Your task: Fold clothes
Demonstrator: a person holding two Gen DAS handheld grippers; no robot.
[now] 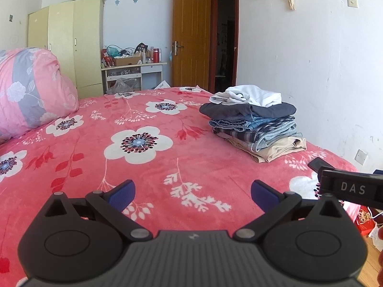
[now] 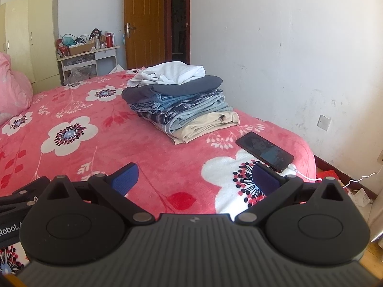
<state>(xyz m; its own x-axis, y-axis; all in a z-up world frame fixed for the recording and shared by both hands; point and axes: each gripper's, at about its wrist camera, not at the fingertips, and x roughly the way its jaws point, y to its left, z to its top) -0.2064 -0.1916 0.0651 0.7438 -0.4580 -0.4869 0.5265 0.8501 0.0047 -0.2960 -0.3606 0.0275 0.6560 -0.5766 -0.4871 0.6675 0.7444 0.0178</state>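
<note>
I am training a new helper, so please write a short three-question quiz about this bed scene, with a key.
1. True or false: the white shirt lies on top of the pile of clothes.
2. What lies on the blanket near the pile, toward the wall? A) phone B) book C) cup
3. Are the left tool and the right tool open or shut?

Key: 1 true; 2 A, the phone; 3 both open, holding nothing.
</note>
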